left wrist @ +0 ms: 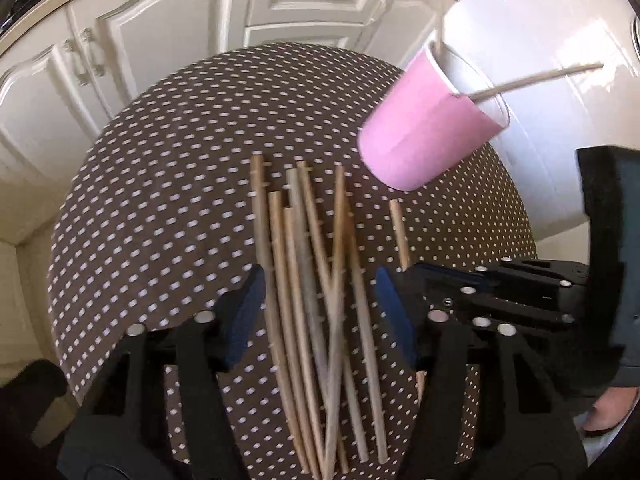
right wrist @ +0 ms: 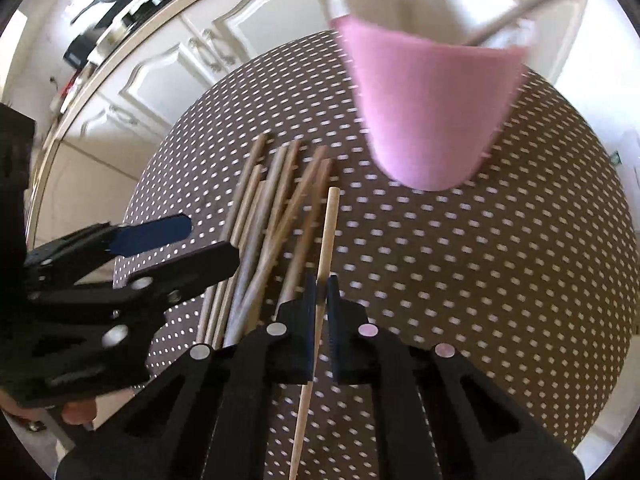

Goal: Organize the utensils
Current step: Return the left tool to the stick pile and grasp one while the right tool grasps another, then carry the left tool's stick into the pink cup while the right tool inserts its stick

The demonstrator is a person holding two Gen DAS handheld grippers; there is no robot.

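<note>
Several wooden sticks (left wrist: 304,280) lie in a loose pile on the round table with the brown dotted cloth (left wrist: 160,200). My left gripper (left wrist: 320,312) stands open astride the pile, a blue pad on each side; it also shows at the left of the right wrist view (right wrist: 212,238). My right gripper (right wrist: 320,300) is shut on a single stick (right wrist: 328,232) just right of the pile (right wrist: 264,232), and this gripper (left wrist: 416,270) appears beside the left one. Behind them stands a pink paper cup (left wrist: 420,128) (right wrist: 432,112) with two sticks (left wrist: 540,76) leaning out of it.
White cabinet doors (left wrist: 160,40) run behind the table, and its curved edge drops off on the left and right. The dotted cloth (right wrist: 500,280) right of the pile is bare. A person's fingers (right wrist: 80,412) hold the left gripper's handle.
</note>
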